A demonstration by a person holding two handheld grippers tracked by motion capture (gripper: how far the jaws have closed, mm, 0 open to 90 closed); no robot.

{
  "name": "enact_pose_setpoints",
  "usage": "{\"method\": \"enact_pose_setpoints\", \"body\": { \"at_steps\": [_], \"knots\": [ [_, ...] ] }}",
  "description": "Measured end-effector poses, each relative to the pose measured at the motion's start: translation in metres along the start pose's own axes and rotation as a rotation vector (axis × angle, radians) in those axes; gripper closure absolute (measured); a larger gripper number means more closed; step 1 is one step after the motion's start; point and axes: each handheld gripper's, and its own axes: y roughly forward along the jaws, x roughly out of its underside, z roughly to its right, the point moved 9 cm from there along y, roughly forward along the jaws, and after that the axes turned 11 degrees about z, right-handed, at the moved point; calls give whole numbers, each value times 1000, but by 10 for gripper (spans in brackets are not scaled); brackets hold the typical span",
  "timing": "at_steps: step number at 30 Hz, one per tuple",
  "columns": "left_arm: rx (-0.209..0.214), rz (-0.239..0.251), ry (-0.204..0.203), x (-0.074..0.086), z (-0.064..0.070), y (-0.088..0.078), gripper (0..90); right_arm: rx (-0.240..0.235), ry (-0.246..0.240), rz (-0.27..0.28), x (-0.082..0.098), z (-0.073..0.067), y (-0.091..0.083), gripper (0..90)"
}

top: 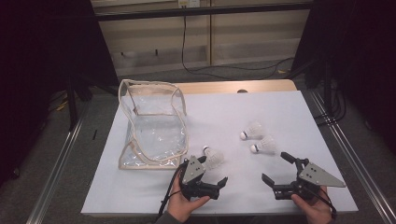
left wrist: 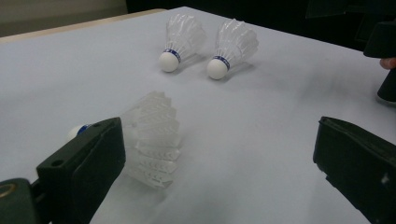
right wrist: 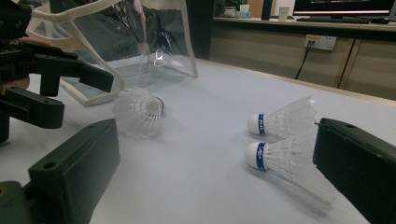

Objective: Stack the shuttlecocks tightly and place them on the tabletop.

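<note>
Three white shuttlecocks lie on the white table top (top: pixel 224 112). One shuttlecock (top: pixel 213 158) (left wrist: pixel 154 135) (right wrist: pixel 137 112) rests just beyond my left gripper (top: pixel 214 171) (left wrist: pixel 219 158), beside its left jaw and not between the jaws. The gripper is open and empty. Two more shuttlecocks (top: pixel 252 131) (top: pixel 264 146) lie side by side farther right, also seen as a pair (left wrist: pixel 184 39) (left wrist: pixel 233 46). My right gripper (top: pixel 274 166) (right wrist: pixel 215 163) is open and empty, with the nearer shuttlecock (right wrist: pixel 289 158) close to its right jaw and the other (right wrist: pixel 285 119) behind.
A clear plastic bag with a cream trim (top: pixel 152 123) (right wrist: pixel 140 46) stands open on the table's left half. The table's wooden far edge (top: pixel 233 87) shows beyond the white top. Metal rails run along both sides. The left gripper (right wrist: pixel 46 88) appears at left in the right gripper view.
</note>
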Motion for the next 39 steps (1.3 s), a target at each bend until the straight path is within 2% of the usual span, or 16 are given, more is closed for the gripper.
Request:
{"method": "enact_pose_setpoints", "body": {
  "at_steps": [5,8,11,22,27,29,34,39],
  "knots": [
    [-13,-25,3,0,1,6,45,0,1,4,-1,0,0,2],
    [-49,-37,3,-1,-2,12,58,-1,-4,2,-1,0,-1,3],
    [-62,-52,15,-1,-4,14,72,-2,-6,3,-1,0,-1,3],
    [-94,-42,8,-5,-7,16,102,-6,-5,3,-1,0,-1,4],
    [-120,-61,9,-3,-11,16,118,-6,-3,3,-1,-1,-1,4],
    [-144,-66,8,-2,-15,17,133,-7,-6,2,-1,-1,-1,3],
    [-170,-77,-1,-1,-20,20,182,-5,-5,2,-1,-1,0,4],
    [-191,-107,20,1,-23,26,242,-8,-5,3,-1,-1,-1,4]
  ]
}}
